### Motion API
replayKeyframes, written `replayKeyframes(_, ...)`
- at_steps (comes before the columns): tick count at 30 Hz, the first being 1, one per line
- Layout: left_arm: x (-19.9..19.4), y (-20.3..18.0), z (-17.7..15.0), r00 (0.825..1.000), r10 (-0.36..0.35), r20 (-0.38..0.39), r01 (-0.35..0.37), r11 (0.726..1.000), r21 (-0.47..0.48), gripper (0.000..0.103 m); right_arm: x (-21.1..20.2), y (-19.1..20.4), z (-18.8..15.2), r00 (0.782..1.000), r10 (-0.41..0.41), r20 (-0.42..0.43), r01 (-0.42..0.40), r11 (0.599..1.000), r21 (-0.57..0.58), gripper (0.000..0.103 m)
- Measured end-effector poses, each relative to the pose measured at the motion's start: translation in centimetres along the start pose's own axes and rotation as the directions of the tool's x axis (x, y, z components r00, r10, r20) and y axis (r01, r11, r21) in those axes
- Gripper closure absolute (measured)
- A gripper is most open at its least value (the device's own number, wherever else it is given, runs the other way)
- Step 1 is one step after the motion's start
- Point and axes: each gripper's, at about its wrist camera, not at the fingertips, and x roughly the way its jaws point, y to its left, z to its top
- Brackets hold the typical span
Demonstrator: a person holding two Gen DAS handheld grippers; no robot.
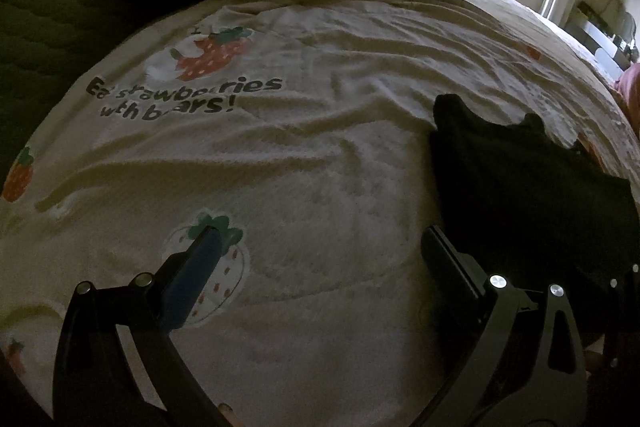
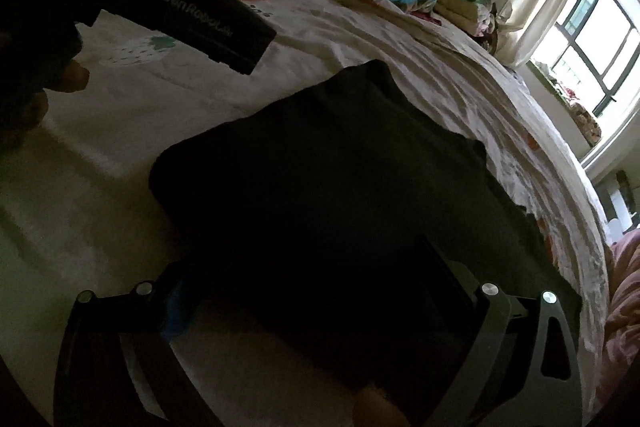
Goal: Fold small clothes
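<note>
Small black fabric garment point(image 2: 328, 167) lies flat on cream strawberry-print bedsheet point(image 1: 304, 163), at 3 o'clock of left tool point(image 1: 320, 247). Left tool spread, empty. Right tool point(image 2: 320, 291) spread over garment's near edge. Judgement: pinch edge cleanly, fold toward 12 o'clock, avoid catching sheet.
</note>
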Motion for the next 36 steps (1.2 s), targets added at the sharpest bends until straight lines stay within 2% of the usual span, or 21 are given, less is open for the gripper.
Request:
replayKeyframes(1, 0.2, -0.1, 0.2, 1.0, 0.001, -0.003, -0.001, 1.0, 0.001, 0.01, 0.2, 0.0, 0.1, 1.0, -0.009, 0.005, 0.009, 1.0, 0.001, 0.008)
replayKeyframes(3, 0.5, -0.4, 0.6, 1.0, -0.007, -0.011, 0.007, 1.0, -0.002, 0.01, 0.5, -0.4, 0.3, 1.0, -0.022, 0.018, 0.021, 1.0, 0.013, 0.019)
replayKeyframes(6, 0.8, -1.1, 1.5, 0.999, -0.035, -0.022, 0.035, 0.999, -0.014, 0.01, -0.1, -0.9, 0.3, 0.999, -0.011, 0.049, 0.01, 1.0, 0.024, 0.041)
replayKeyframes(8, 0.7, -1.8, 2.2, 0.998, -0.067, -0.022, 0.066, 0.998, -0.019, 0.01, -1.2, -1.0, 0.1, 0.996, -0.023, 0.087, 0.021, 1.0, 0.016, 0.069)
replayKeyframes(11, 0.7, -3.0, 3.3, 0.989, -0.146, -0.032, 0.145, 0.989, -0.042, 0.01, -2.9, -1.2, -0.3, 0.989, -0.048, 0.143, 0.047, 0.999, 0.004, 0.083)
replayKeyframes(13, 1.0, -3.9, 3.9, 0.981, -0.188, -0.049, 0.186, 0.981, -0.055, 0.01, -3.7, -2.0, -0.6, 0.984, -0.051, 0.168, 0.049, 0.999, 0.018, 0.084)
replayKeyframes(16, 1.7, -5.7, 4.5, 0.975, -0.207, -0.084, 0.204, 0.978, -0.049, 0.01, -4.8, -3.5, -1.1, 0.978, -0.055, 0.203, 0.043, 0.997, 0.061, 0.086)
replayKeyframes(20, 2.4, -7.9, 4.7, 0.951, -0.283, -0.126, 0.275, 0.959, -0.075, 0.01, -6.0, -5.1, -1.6, 0.97, -0.062, 0.235, 0.041, 0.995, 0.093, 0.087)
replayKeyframes(22, 2.2, -8.9, 4.6, 0.945, -0.302, -0.124, 0.295, 0.953, -0.071, 0.013, -6.6, -5.9, -1.9, 0.967, -0.062, 0.246, 0.034, 0.993, 0.114, 0.087)
replayKeyframes(24, 1.8, -9.9, 4.6, 0.935, -0.333, -0.122, 0.326, 0.943, -0.072, 0.037, -7.0, -6.7, -2.1, 0.966, -0.054, 0.254, 0.018, 0.99, 0.139, 0.087)
replayKeyframes(25, 1.5, -10.3, 4.6, 0.929, -0.349, -0.12, 0.341, 0.937, -0.08, 0.043, -7.3, -7.3, -2.3, 0.965, -0.049, 0.257, 0.008, 0.987, 0.16, 0.087)
replayKeyframes(27, 0.8, -11.3, 4.6, 0.921, -0.373, -0.114, 0.366, 0.927, -0.078, 0.07, -7.9, -8.0, -2.9, 0.963, -0.05, 0.264, 0.0, 0.982, 0.187, 0.088)
replayKeyframes(30, -0.9, -13.2, 4.8, 0.922, -0.376, -0.09, 0.374, 0.927, -0.034, 0.081, -8.7, -8.9, -3.7, 0.96, -0.06, 0.274, -0.001, 0.976, 0.217, 0.088)
replayKeyframes(36, -4.7, -17.1, 5.4, 0.926, -0.376, -0.04, 0.378, 0.924, 0.06, 0.082, -11.0, -11.1, -5.8, 0.944, -0.092, 0.317, -0.004, 0.957, 0.29, 0.089)
